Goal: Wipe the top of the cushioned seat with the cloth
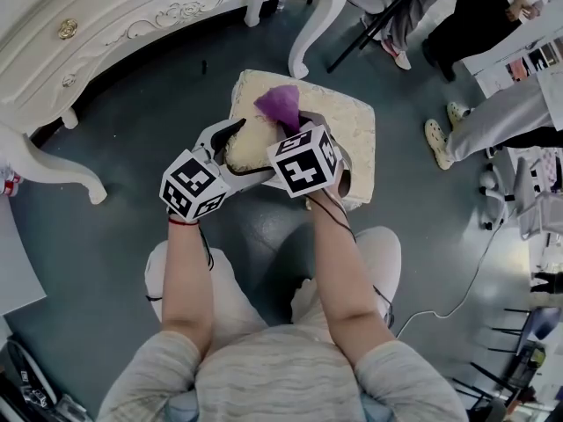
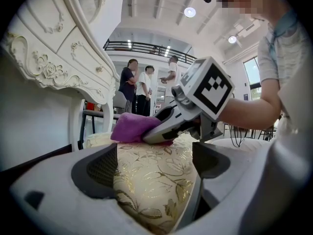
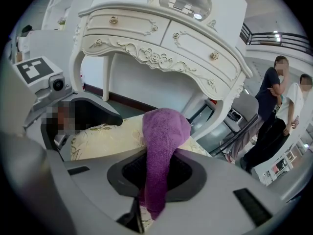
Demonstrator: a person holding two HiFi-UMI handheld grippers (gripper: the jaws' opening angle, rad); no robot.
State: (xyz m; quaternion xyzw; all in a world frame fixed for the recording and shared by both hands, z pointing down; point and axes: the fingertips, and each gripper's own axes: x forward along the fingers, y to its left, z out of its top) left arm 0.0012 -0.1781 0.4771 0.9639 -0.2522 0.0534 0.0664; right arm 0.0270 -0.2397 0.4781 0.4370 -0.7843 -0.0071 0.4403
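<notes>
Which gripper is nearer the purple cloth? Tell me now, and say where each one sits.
Right. The right gripper is shut on the purple cloth, holding it on the cushioned seat. The left gripper clamps the seat's near edge, apart from the cloth.

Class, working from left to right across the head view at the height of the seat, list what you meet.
Curved white table leg → left gripper, clasping the cushioned seat → right gripper, holding the purple cloth → bystander's cream shoe.
</notes>
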